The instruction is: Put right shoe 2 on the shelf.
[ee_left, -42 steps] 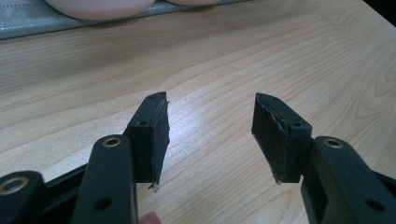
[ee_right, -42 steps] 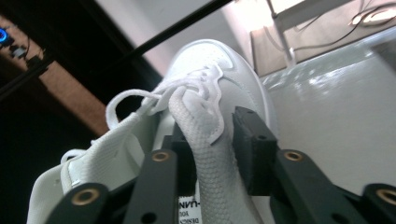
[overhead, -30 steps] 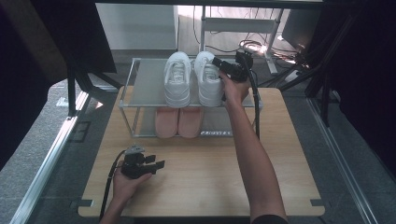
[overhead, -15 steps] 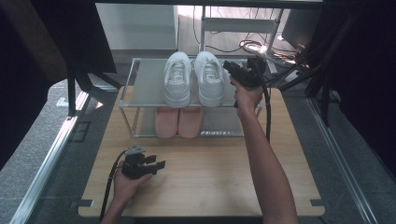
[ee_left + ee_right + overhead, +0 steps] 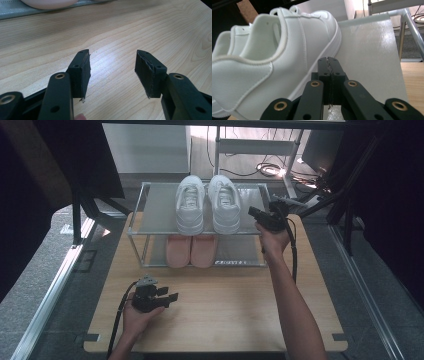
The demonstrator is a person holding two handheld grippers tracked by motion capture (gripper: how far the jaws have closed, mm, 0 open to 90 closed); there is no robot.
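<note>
Since the right tongs [image 5: 329,62] have just been closing and are now clenched on nothing, pads pressed flat together, I'd use them as a nudger. The right sneaker [image 5: 223,210] sits on the top shelf of the rack [image 5: 137,222], at about 12 o'clock on the table [image 5: 225,315], tongs just beside its outer side at 3 o'clock. Push low on the sole, slowly, so it stays square with its mate [image 5: 190,210]. Left tongs [image 5: 111,72] rest released near 7 o'clock.
</note>
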